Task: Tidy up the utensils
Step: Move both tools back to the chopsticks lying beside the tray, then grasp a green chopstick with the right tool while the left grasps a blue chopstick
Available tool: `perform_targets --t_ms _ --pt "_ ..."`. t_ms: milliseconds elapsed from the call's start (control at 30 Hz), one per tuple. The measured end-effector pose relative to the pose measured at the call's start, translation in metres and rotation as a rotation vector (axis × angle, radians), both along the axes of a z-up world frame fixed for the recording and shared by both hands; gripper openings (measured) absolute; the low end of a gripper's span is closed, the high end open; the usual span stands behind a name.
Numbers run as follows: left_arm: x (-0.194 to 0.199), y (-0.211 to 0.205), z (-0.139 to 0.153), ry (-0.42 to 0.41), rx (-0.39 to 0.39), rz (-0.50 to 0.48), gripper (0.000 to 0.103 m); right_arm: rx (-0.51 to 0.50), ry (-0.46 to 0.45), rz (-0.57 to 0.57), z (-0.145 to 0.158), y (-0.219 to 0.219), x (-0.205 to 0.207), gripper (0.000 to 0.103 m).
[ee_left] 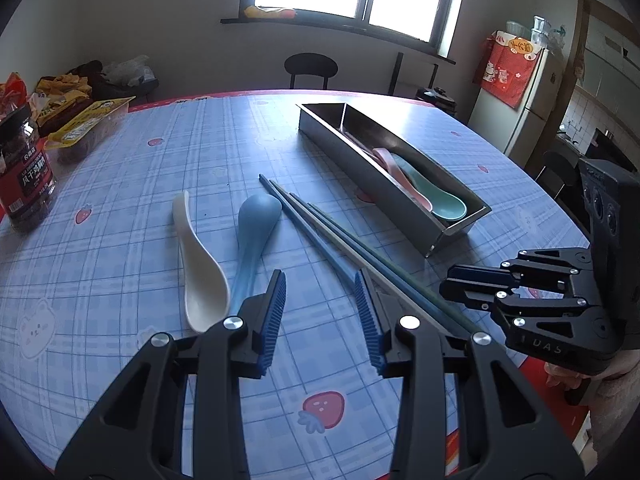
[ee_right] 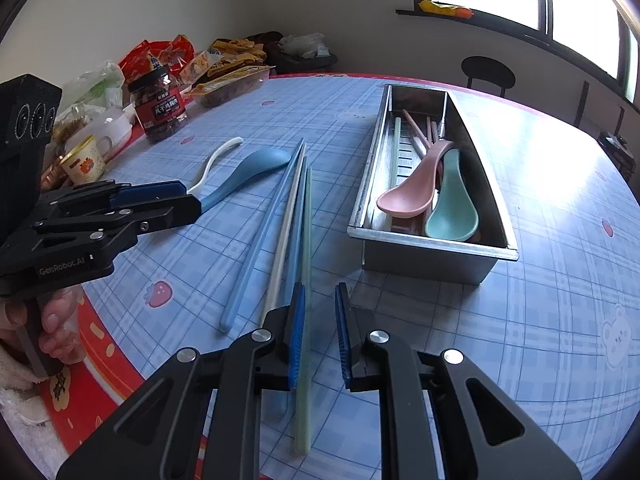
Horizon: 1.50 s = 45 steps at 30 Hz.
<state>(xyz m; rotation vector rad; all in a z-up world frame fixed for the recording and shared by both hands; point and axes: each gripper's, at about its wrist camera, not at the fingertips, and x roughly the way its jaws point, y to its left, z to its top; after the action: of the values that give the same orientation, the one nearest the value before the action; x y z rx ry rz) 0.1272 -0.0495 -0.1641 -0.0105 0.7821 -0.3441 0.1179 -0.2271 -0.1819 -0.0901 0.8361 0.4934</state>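
Observation:
A steel utensil tray [ee_left: 452, 236] [ee_right: 436, 258] stands on the table and holds a pink spoon [ee_right: 412, 192], a teal spoon [ee_right: 452, 208] and some chopsticks. On the table lie a white spoon [ee_left: 198, 276], a blue spoon [ee_left: 254, 224] [ee_right: 248, 172] and several chopsticks [ee_left: 340, 248] [ee_right: 288, 232]. My left gripper [ee_left: 320, 312] is open and empty, between the blue spoon's handle and the chopsticks. My right gripper [ee_right: 320, 332] is open; the pale green chopstick [ee_right: 306, 280] lies between its fingers, close to the left finger.
A dark snack jar [ee_left: 24, 168] [ee_right: 160, 108], food packets [ee_left: 84, 120] and a cup [ee_right: 84, 160] crowd the table's left side. A chair [ee_left: 311, 69] stands beyond the far edge. A fridge [ee_left: 520, 112] is at the right.

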Motion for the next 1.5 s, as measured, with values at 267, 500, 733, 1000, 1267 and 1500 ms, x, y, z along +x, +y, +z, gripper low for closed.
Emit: perform_targets --t_ms 267,500,733,1000,1267,1500 --pt "0.009 -0.007 -0.006 0.032 -0.002 -0.007 0.038 -0.034 0.019 0.030 -0.006 0.007 0.004 0.014" --pt "0.026 -0.022 -0.009 0.059 0.020 -0.013 0.038 -0.031 0.033 0.026 -0.008 0.004 0.007 0.007" --pt "0.049 -0.032 -0.018 0.107 0.050 0.015 0.037 -0.003 0.044 -0.003 -0.009 -0.004 0.010 0.007" --pt "0.052 -0.040 -0.028 0.117 0.113 0.034 0.037 0.004 0.047 -0.004 -0.008 -0.007 0.011 0.007" --pt "0.049 -0.053 -0.032 0.089 0.216 0.053 0.040 -0.004 0.044 -0.005 -0.009 -0.006 0.011 0.007" --pt "0.049 -0.050 -0.031 0.097 0.205 0.055 0.040 0.001 0.047 -0.006 -0.009 -0.007 0.011 0.007"
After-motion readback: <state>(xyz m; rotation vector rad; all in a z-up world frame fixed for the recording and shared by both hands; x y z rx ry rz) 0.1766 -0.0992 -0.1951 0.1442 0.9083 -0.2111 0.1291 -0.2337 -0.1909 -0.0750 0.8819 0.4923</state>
